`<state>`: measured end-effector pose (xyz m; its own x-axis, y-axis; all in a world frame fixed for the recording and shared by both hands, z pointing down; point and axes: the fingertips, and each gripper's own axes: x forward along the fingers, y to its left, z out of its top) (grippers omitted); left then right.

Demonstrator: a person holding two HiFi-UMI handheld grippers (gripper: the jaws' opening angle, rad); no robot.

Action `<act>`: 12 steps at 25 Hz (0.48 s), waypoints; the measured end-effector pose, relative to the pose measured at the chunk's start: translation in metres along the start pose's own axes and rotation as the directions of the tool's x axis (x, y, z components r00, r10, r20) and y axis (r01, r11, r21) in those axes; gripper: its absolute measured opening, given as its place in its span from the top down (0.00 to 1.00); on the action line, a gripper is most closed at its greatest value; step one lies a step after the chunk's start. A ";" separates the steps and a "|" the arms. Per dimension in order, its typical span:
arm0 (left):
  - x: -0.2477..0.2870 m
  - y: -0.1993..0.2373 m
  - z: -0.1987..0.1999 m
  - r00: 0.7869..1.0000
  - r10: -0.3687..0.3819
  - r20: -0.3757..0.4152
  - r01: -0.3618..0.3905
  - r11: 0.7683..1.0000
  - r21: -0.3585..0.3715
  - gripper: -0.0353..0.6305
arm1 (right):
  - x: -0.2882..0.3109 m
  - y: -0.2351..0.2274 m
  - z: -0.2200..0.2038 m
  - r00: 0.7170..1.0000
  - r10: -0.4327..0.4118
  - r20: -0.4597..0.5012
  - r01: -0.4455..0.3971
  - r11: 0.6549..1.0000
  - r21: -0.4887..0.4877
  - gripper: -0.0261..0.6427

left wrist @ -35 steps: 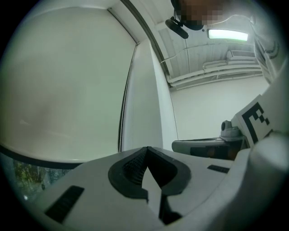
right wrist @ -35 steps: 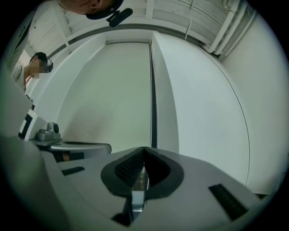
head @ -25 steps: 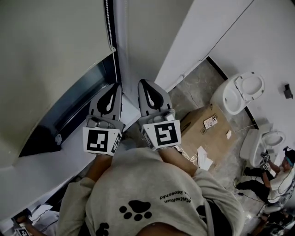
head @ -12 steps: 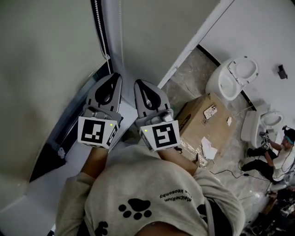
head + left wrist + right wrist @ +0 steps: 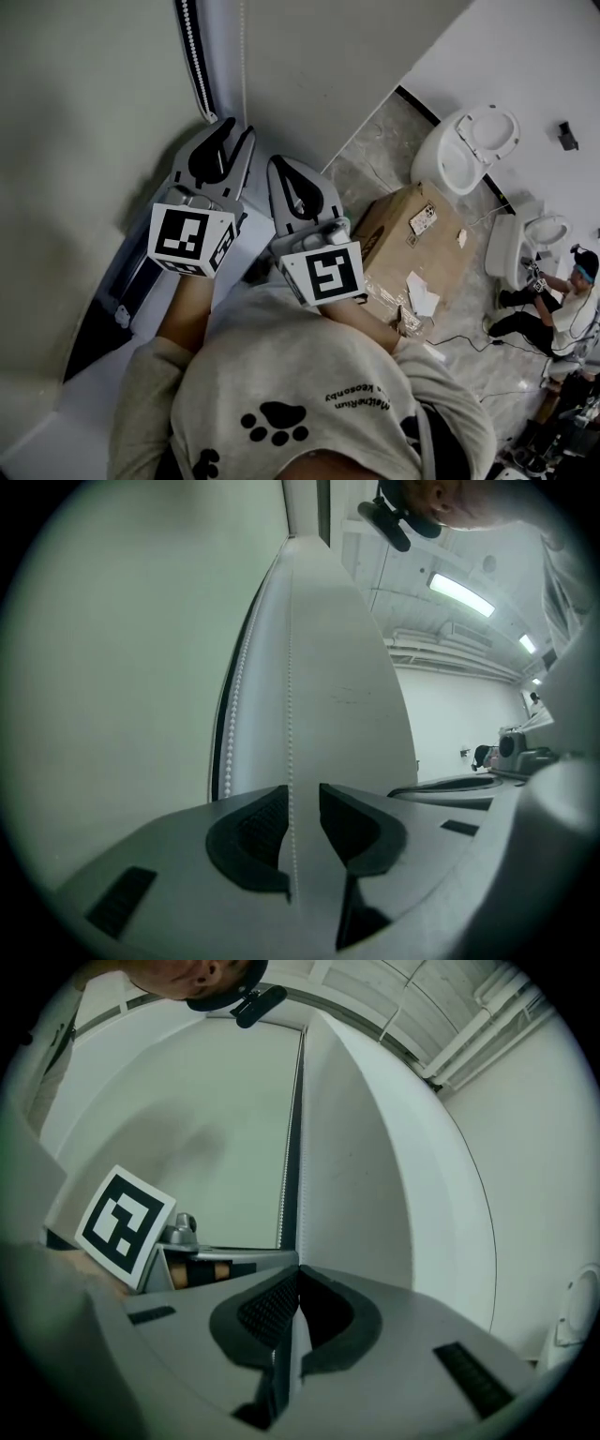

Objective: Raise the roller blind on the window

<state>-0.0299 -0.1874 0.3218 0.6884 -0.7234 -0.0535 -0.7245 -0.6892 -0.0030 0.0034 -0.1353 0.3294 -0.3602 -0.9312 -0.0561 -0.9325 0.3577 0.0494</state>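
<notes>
One roller blind [image 5: 75, 141] fills the left of the head view. It is drawn down over the window [image 5: 94, 328], and only a narrow dark strip of the window shows beneath its lower edge, so the raise is judged to be at an early stage. Just right of the blind hang two strands of the bead chain [image 5: 195, 56], the control that drives it. The left gripper [image 5: 242, 131] has just been opening its jaws. In the head view of a second ago they lie together. In the left gripper view they now stand apart, and one chain strand [image 5: 290, 752] runs down the gap, touched by neither of the pads [image 5: 267, 822]. This gripper is therefore released and holds nothing. Its tips also sit ahead of the other gripper's, closer to the window edge, where a second ago the two lie side by side. This reads as a reach for a fresh hold, with the next pull needing the jaws to close on the centred strand. The right gripper [image 5: 279, 164] is unchanged and clenched tight. A thin pale line meets its tips in the right gripper view, but whether that is a chain strand caught between them cannot be told. The cardboard box [image 5: 412, 234] on the floor further right is not involved.
</notes>
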 end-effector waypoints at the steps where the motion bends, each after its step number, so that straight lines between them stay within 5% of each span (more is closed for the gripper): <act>1: 0.003 0.002 0.000 1.000 0.000 -0.005 0.000 1.000 -0.002 0.79 | 0.002 0.000 0.000 1.000 -0.002 -0.004 0.002 1.000 -0.001 0.95; 12: 0.029 0.009 -0.010 0.998 -0.029 -0.053 0.030 1.000 0.002 0.79 | 0.006 0.003 0.005 1.000 0.007 0.023 -0.007 1.000 0.009 0.95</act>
<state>-0.0155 -0.2149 0.3299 0.7103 -0.7039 -0.0005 -0.7039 -0.7103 -0.0063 -0.0017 -0.1399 0.3243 -0.3671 -0.9268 -0.0790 -0.9301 0.3650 0.0404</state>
